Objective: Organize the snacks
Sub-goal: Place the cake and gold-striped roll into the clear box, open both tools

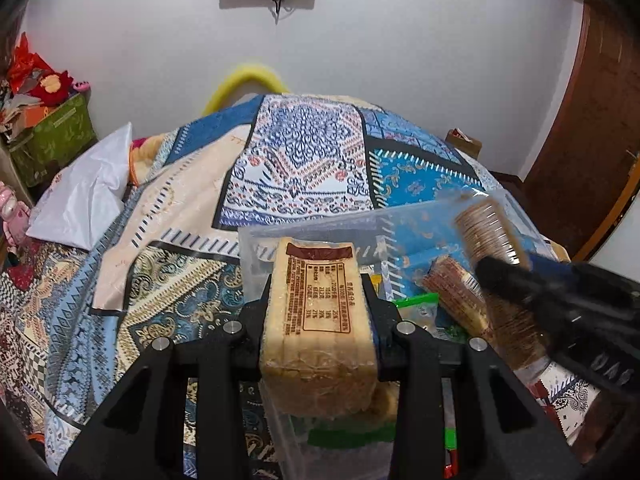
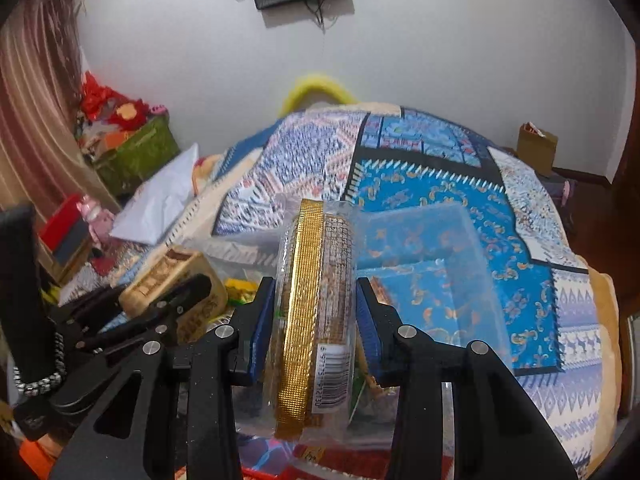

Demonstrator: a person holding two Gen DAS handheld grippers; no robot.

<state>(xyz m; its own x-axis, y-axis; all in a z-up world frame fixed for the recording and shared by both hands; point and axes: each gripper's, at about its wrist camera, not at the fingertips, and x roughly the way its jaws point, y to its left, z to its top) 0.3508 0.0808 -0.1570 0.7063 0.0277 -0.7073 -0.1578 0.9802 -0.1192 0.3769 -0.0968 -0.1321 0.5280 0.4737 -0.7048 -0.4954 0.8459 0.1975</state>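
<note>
Two packs are held, one per gripper. Left gripper (image 1: 318,312), lower centre of its view: jaws closed on the sides of a wafer pack (image 1: 320,320), label face toward the lens, pack raised above the bin (image 1: 312,226). Right gripper (image 2: 316,320), lower centre of its view: blue pads pressed on a clear biscuit sleeve (image 2: 316,312) with a gold seam, also raised over the bin.

Handling, as judged: both packs look light. Wafers and biscuits crush easily, so moderate squeeze only. Film wrap is likely slippery; grip the broad flat sides near mid-length, not the crimped ends.

Beyond the jaws, the clear plastic bin sits on the quilt (image 1: 304,160), holding more packs at centre right of the left view. Its thin rim is hard to see; clear it before lowering. Both grippers work close together over the bin, so contact between them is a risk. Open room lies on the quilt toward the upper frame; clutter fills the far left.
</note>
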